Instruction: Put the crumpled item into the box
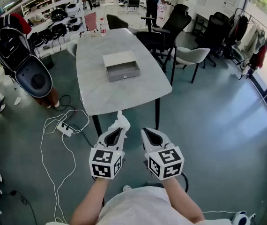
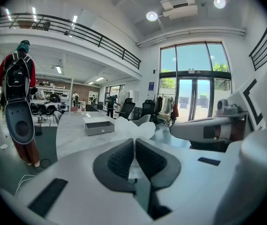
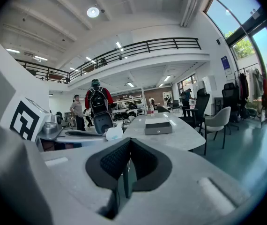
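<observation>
Floor, near left: white cables [image 1: 54, 139]. My left gripper [image 1: 118, 129], held up by near edge of table [image 1: 96, 97], has jaws pinched on crumpled item [image 1: 122, 121]. Item white, sticks out past tips. It is in air, well apart from box [image 1: 121, 65]. Box grey, mid-table, farther off. My right gripper [image 1: 146, 133], just right of left one, has jaws closed together, nothing between. Far right: chairs [image 1: 189, 55].
</observation>
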Demonstrator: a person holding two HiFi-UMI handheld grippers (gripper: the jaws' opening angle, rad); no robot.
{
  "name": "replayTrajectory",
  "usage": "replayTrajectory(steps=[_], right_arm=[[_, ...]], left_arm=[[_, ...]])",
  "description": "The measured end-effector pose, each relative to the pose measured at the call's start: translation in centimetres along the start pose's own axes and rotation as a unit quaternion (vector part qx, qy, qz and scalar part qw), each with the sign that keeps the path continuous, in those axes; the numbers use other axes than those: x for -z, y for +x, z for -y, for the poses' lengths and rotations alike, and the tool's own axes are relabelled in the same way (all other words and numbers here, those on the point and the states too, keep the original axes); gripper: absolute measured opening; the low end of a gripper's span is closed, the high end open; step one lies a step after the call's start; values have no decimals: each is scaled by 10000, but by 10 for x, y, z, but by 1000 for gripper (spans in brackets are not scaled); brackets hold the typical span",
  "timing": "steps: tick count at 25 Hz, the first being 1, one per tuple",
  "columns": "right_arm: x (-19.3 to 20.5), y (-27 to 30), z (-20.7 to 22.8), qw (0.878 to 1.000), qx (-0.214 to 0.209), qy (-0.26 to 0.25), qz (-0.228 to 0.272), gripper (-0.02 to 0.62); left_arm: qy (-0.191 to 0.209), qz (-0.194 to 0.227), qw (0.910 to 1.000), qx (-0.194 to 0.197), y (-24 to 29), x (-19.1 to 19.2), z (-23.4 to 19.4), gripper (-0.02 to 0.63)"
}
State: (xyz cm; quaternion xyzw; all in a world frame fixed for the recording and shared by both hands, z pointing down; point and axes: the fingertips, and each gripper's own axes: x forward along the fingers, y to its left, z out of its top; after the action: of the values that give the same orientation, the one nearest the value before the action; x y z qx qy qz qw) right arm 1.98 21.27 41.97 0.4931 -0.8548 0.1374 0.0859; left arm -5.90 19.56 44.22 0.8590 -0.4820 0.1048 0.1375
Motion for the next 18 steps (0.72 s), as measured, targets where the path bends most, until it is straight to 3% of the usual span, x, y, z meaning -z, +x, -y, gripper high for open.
replayTrajectory(steps=[18], right_arm=[[6, 45, 7, 9997, -107, 187, -151, 5]], left_arm=[[-80, -184, 9998, 35, 30, 5, -30, 18]])
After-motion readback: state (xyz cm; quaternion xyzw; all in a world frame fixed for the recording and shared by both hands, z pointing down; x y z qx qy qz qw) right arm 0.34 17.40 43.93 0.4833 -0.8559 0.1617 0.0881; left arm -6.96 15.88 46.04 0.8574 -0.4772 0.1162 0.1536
